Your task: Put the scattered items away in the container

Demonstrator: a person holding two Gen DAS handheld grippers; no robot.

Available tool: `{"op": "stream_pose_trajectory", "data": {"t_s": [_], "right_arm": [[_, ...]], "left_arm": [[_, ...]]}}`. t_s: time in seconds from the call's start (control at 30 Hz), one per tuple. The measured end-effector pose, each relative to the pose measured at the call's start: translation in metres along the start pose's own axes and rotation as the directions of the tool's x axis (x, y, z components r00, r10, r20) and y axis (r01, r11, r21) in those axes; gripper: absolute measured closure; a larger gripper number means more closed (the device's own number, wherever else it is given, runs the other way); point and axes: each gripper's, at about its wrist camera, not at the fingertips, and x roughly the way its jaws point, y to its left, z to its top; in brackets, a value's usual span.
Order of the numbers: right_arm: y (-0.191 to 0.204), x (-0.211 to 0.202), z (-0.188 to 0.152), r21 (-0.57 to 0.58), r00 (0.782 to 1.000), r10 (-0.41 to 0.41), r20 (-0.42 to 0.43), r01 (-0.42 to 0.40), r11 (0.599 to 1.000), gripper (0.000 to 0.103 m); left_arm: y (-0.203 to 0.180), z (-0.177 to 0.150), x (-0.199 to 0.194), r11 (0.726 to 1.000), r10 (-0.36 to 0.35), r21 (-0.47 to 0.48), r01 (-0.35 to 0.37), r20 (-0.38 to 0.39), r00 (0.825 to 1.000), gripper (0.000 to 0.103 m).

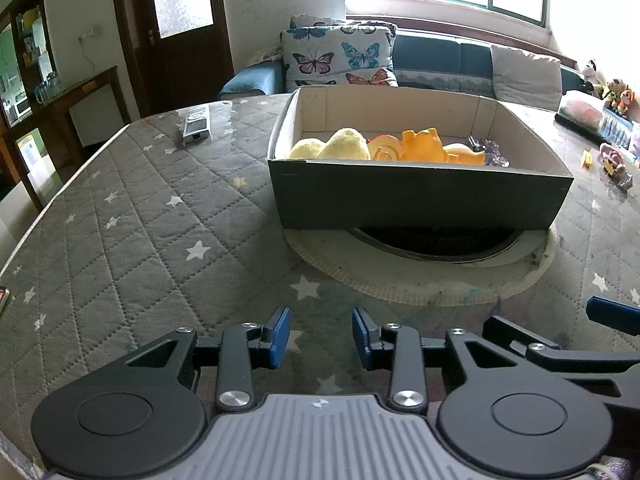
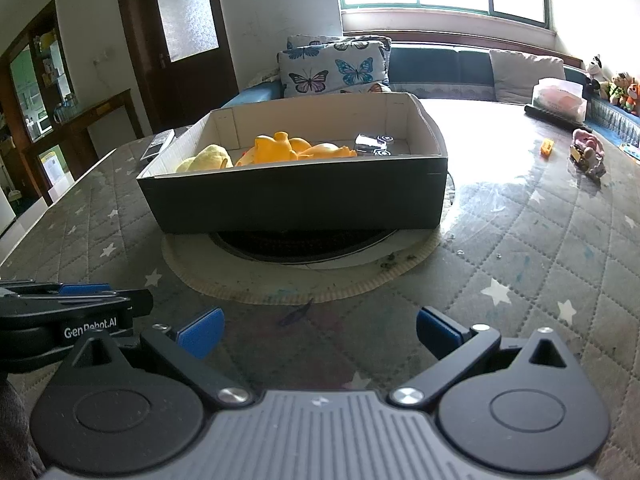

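Observation:
A dark open box (image 1: 416,196) (image 2: 296,196) stands mid-table on a round mat. Inside lie a yellow plush toy (image 1: 340,146) (image 2: 208,158), orange rubber animal toys (image 1: 424,146) (image 2: 288,148) and a small purple and clear item (image 1: 490,152) (image 2: 374,144). My left gripper (image 1: 321,336) hovers low over the quilted cloth in front of the box, open, nothing between its blue pads. My right gripper (image 2: 318,334) hovers beside it, open wide and empty. A small orange block (image 2: 547,147) (image 1: 587,159) and a pink toy (image 2: 588,152) (image 1: 614,162) lie on the table to the right.
A grey star-patterned quilted cloth (image 1: 140,216) covers the table. A silver remote (image 1: 196,124) lies at the back left. A tissue box (image 2: 558,98) and plush toys (image 2: 624,90) sit far right. A sofa with butterfly cushions (image 1: 336,56) stands behind the table.

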Motion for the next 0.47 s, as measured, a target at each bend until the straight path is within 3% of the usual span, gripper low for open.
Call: {"op": "stream_pose_trajectory", "data": {"t_s": [0.47], "right_arm": [[0.0,0.0008,-0.0005,-0.002,1.0,-0.002,-0.005,0.002,1.0,0.0]], "left_arm": [[-0.0008,0.0,0.0009,1.0,0.005,0.0,-0.005,-0.015,1.0,0.066]]}}
